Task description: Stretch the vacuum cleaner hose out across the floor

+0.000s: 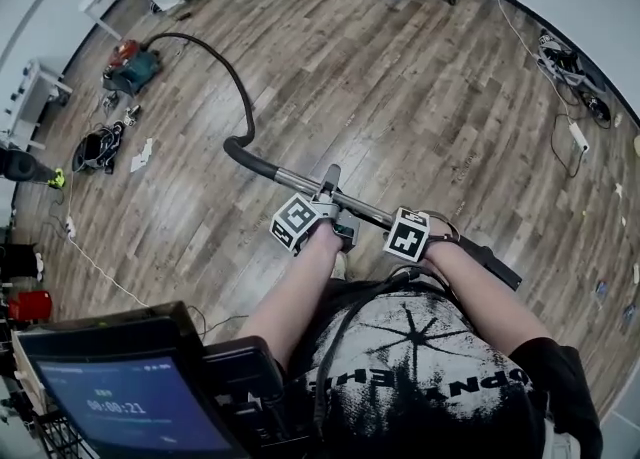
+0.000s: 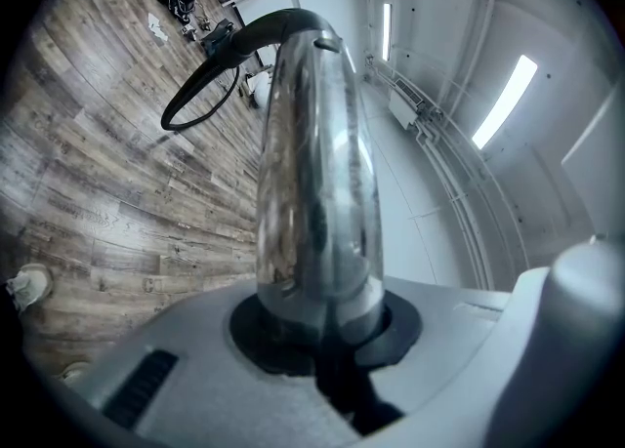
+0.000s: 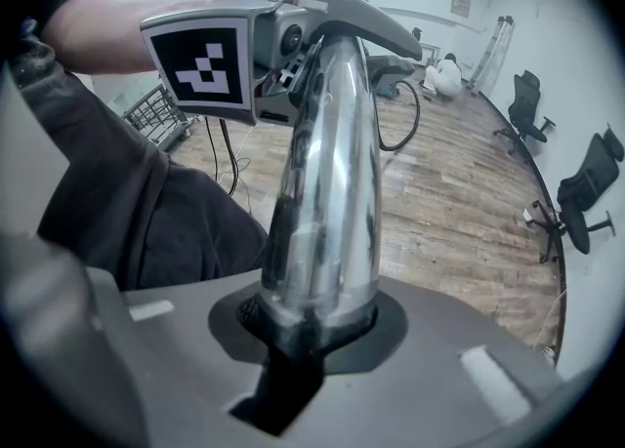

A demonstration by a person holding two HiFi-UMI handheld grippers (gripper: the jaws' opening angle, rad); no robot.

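Two grips: both tongs are clenched on the vacuum's chrome wand point(image 1: 300, 184), which is held off the floor point(image 1: 400, 97) in front of the person.
Grip, left: the left tongs point(image 1: 328, 185) grasp the tube near its hose end. In the left gripper view the chrome rises straight out of the closed jaws.
Grip, right: the right tongs point(image 1: 393, 223) point steeply down and grasp the same tube nearer its black far end. The right gripper view shows the tube seated between the jaws.
Task's thing: the black hose point(image 1: 243, 87) leaves the wand's bent handle and crosses the wooden floor in a bowed arc to the vacuum body point(image 1: 132, 68).
Anchor: the vacuum body, teal and red, sits near the far left edge of the floor, beside loose clutter point(image 1: 100, 147).
Progress: partway, by my judgement, because the arc means there is slack left to take out.
Risk, over-pull: once the arc goes straight, further pull lands on the vacuum body, which may roll or tip, or it strains the hose coupling.
Risk, slip: the tube is round and smooth, so a pull along its length could slide it through the jaws or let it roll in them.
Risk, snag: a sideways sweep could drag the hose into the clutter.
Risk, footing: cables and a power strip point(image 1: 577, 135) lie at the right edge of the floor, and a cart with a screen point(image 1: 120, 407) stands close by the person. Stepping away without looking could end in a trip.
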